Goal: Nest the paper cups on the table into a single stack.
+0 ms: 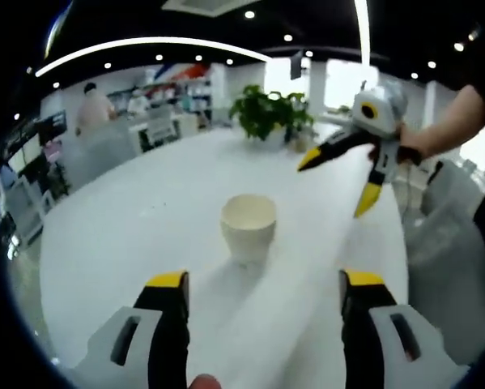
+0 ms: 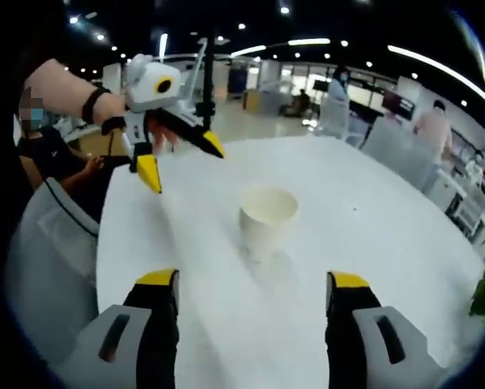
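Note:
One white paper cup [image 1: 248, 227] [image 2: 268, 219] stands upright near the middle of the round white table [image 1: 137, 227] [image 2: 388, 235]; I cannot tell whether others are nested in it. My left gripper [image 1: 264, 279] is open, its yellow-tipped jaws wide apart just short of the cup, with nothing between them. In the right gripper view the left gripper [image 2: 181, 160] hangs above the table's far left side. My right gripper [image 2: 252, 279] is also open and empty, facing the cup from the opposite side. In the left gripper view the right gripper [image 1: 338, 182] hovers at the upper right, held by a hand.
A potted plant [image 1: 266, 113] stands at the table's far end. Grey chairs [image 1: 448, 243] [image 2: 48, 267] sit by the table edge. A seated person [image 2: 52, 150] is beyond the table, and other people stand among desks in the background.

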Available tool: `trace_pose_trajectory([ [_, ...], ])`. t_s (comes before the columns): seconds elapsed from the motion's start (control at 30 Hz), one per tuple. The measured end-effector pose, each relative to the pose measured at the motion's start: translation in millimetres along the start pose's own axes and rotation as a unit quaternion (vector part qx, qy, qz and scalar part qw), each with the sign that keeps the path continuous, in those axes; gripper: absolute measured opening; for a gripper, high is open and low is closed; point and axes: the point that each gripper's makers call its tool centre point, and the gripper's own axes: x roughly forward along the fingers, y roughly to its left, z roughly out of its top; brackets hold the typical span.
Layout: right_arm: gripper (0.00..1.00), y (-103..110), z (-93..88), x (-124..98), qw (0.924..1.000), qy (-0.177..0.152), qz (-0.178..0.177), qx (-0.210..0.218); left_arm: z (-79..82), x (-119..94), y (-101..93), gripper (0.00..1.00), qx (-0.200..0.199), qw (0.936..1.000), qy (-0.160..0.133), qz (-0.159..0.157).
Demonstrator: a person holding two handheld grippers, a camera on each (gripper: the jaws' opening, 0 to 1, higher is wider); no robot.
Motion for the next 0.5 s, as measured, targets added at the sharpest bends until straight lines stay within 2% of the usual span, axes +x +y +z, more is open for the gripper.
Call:
trace_pose_trajectory([
  [0.07, 0.81, -1.2, -4.1, -3.6, 0.9999, 0.005, -0.014, -0.001, 0.7, -4.7, -1.9, 0.80, -0.002, 1.0000, -0.005, 0.003],
  [0.13, 0.88, -2.9, -8.1, -7.2, 0.9996, 0.009, -0.027, 0.000, 2.7, -9.5, -3.2, 0.89, -0.011, 0.9998, -0.017, 0.008],
  [0.23, 0.93, -3.5, -9.5, -13.9, 0.9989, -0.001, -0.035, 0.030, 5.8, -18.5, -4.3, 0.98, -0.030, 0.9985, -0.040, 0.020],
  [0.27, 0.96, -3.3, -8.7, -15.7, 0.9985, -0.007, -0.038, 0.038, 5.7, -21.4, -5.2, 0.99, -0.032, 0.9983, -0.044, 0.021],
  [0.3, 1.00, -0.1, -3.4, -17.8, 0.9974, -0.030, -0.036, 0.055, 3.3, -24.9, -6.5, 0.99, -0.034, 0.9981, -0.045, 0.023],
  [0.37, 1.00, 4.9, -0.8, -22.2, 0.9957, -0.048, -0.028, 0.074, -1.0, -28.3, -8.6, 0.99, -0.032, 0.9981, -0.046, 0.025],
  [0.4, 1.00, 4.0, -3.8, -26.3, 0.9961, -0.043, -0.032, 0.071, -2.6, -29.8, -9.7, 0.99, -0.030, 0.9981, -0.047, 0.025],
  [0.5, 1.00, 6.8, -3.3, -34.4, 0.9948, -0.054, -0.038, 0.078, -8.6, -38.5, -11.3, 0.99, -0.013, 0.9984, -0.045, 0.030],
])
